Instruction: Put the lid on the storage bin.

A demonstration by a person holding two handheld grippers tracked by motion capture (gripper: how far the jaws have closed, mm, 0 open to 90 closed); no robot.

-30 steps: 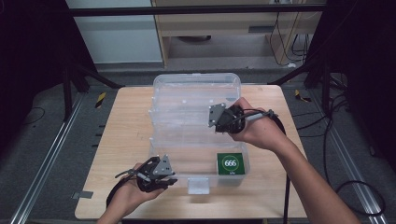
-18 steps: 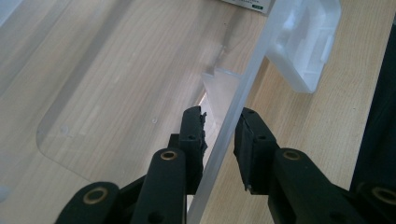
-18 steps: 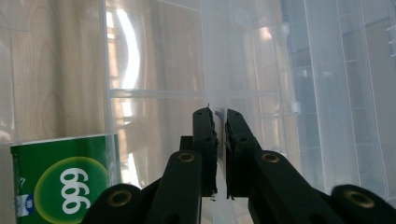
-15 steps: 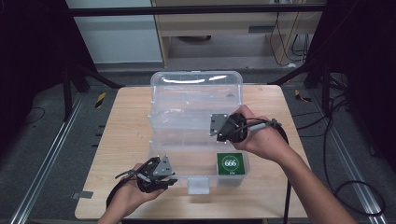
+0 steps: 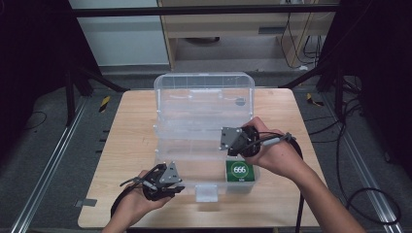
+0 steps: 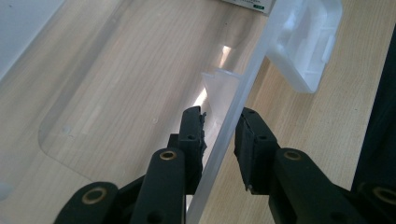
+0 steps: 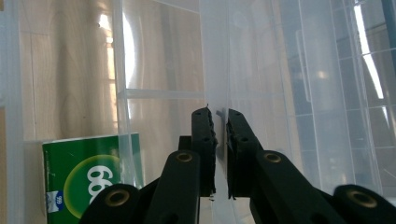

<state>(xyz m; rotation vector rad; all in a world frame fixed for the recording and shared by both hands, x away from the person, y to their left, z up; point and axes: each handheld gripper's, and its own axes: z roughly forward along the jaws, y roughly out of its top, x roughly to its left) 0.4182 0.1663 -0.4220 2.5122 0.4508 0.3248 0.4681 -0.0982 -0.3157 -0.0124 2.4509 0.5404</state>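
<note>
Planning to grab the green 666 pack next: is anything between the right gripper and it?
Yes. The right gripper has its fingers closed on a thin clear partition of the clear box. The green pack lies to one side, past another clear wall. That plastic probably blocks a straight reach.

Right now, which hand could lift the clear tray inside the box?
Right. The right gripper already pinches the clear tray by its edge, while the left gripper straddles the box front wall.
</note>
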